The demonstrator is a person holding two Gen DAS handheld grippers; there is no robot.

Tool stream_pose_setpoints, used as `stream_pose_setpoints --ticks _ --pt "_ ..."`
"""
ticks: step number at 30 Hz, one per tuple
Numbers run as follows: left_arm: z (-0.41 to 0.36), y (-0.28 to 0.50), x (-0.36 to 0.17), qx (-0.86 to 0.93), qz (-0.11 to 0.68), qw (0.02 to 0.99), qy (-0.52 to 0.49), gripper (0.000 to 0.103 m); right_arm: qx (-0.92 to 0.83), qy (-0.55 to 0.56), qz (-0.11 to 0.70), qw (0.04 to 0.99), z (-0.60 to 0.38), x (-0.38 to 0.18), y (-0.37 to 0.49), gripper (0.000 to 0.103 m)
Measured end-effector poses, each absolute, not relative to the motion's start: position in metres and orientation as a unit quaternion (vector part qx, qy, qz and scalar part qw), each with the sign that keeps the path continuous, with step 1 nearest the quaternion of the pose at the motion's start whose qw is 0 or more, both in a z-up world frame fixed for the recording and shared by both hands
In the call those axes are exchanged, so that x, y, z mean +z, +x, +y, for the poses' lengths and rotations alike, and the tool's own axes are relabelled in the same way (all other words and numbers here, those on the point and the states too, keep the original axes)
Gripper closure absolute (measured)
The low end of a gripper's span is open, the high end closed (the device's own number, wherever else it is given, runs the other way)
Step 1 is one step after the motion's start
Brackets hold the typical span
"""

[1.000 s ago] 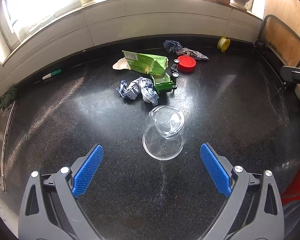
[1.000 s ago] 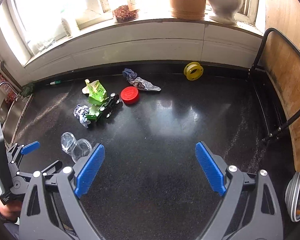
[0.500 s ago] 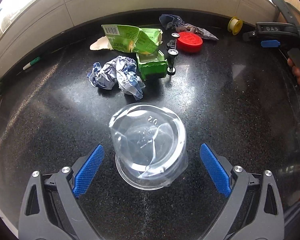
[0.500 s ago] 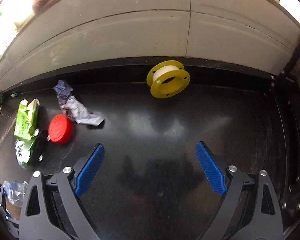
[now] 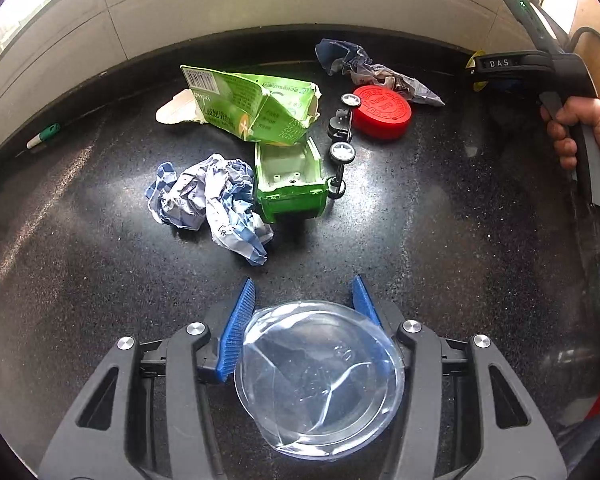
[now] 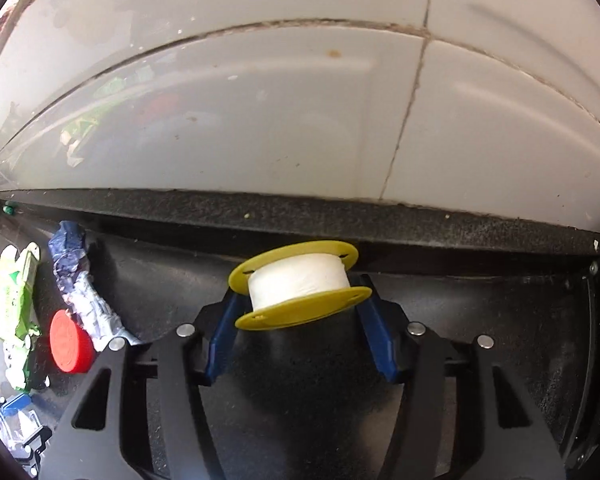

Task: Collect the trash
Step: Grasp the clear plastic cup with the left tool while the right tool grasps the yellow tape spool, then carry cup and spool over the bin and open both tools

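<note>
Claws both just closed in: left claw (image 5: pixel 304 292) pinching clear plastic cup (image 5: pixel 320 376) upside down on the black worktop (image 5: pixel 460 240); right claw (image 6: pixel 298 300) clamping yellow spool (image 6: pixel 300 284) by the back wall (image 6: pixel 300 120). Crumpled paper (image 5: pixel 212 204) loose nearby.

Black speckled countertop (image 5: pixel 440 240) ran back to a raised dark edge, with a white tiled wall (image 6: pixel 260 120) above it. Green toy truck (image 5: pixel 290 184) lay tipped over mid-counter, one black-and-white wheel axle (image 5: pixel 342 136) beside it. A green-capped white marker (image 5: pixel 43 136) lay along the counter's back edge at far left. Tile grout (image 6: pixel 404 128) looked stained.
</note>
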State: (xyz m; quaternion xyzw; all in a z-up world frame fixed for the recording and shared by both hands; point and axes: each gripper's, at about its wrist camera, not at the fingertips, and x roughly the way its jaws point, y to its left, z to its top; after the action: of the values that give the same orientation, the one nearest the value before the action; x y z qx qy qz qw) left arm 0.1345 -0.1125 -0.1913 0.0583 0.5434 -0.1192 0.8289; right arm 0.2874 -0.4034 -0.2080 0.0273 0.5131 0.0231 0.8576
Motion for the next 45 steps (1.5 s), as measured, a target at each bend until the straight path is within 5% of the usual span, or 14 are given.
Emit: stream_pose_setpoints --ticks 3,5,30,45 --pt "-0.111 0.136 -0.184 -0.120 0.542 0.830 0.054 0.059 0.025 0.027 0.511 0.859 -0.399 -0.200 0.271 0.047" --pt "-0.110 0.136 -0.175 -0.116 0.541 0.831 0.054 0.083 0.027 0.028 0.509 0.860 -0.394 -0.190 0.257 0.047" --pt "-0.053 0.026 -0.093 -0.098 0.501 0.859 0.039 0.085 0.115 -0.001 0.499 0.859 -0.256 -0.112 0.004 0.047" --pt "0.170 -0.090 -0.062 0.099 0.462 0.874 -0.109 0.085 0.343 -0.115 0.476 0.802 -0.011 -0.101 -0.001 0.047"
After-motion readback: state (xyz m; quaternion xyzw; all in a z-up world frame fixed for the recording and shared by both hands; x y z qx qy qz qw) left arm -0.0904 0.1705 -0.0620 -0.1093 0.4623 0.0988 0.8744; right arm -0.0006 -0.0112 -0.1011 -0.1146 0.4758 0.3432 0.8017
